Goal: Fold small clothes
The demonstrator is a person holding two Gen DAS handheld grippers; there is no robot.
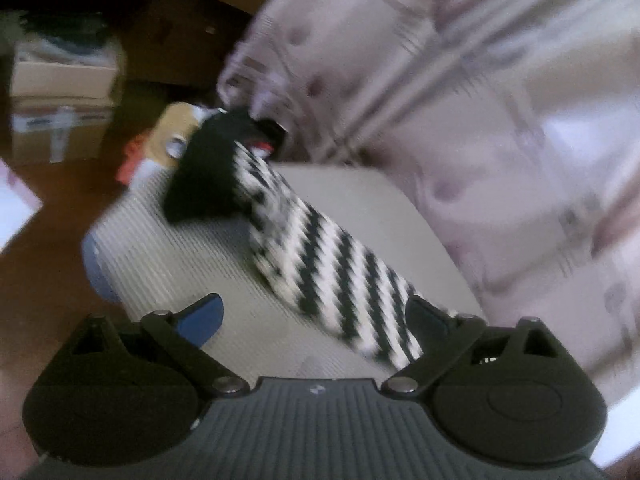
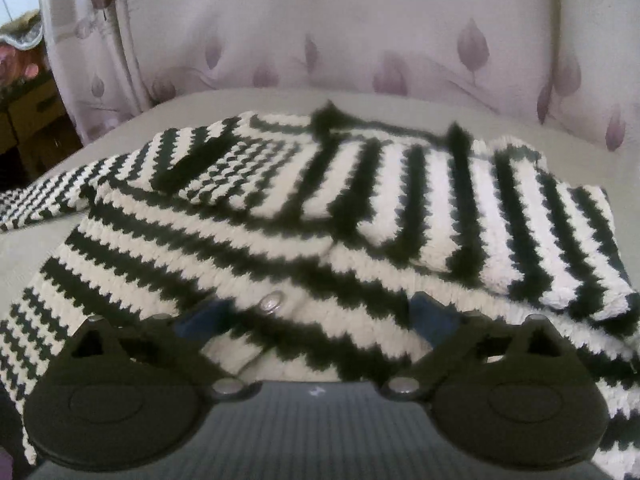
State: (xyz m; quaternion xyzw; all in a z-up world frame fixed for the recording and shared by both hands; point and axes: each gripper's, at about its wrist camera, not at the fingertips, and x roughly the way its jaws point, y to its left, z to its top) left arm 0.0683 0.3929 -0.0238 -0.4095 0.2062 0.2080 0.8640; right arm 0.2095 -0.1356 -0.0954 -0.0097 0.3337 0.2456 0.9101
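Striped knitted cardigan [image 2: 320,216] lies partly folded on the grey table [image 2: 120,120], directly ahead of the right hand-held gripper [image 2: 316,312], jaws apart and empty. Its sleeve [image 1: 320,256] stretches ahead of the left hand-held gripper [image 1: 320,316], likewise apart, probably next to fold.

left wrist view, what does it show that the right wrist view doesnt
Only the left wrist view shows the brown cardboard box, the tan tape roll and the sweater's long striped sleeve with its black cuff. Only the right wrist view shows the folded body with its silver snap button. Both share the black-and-white striped knit sweater, the grey surface and the lilac floral curtain.
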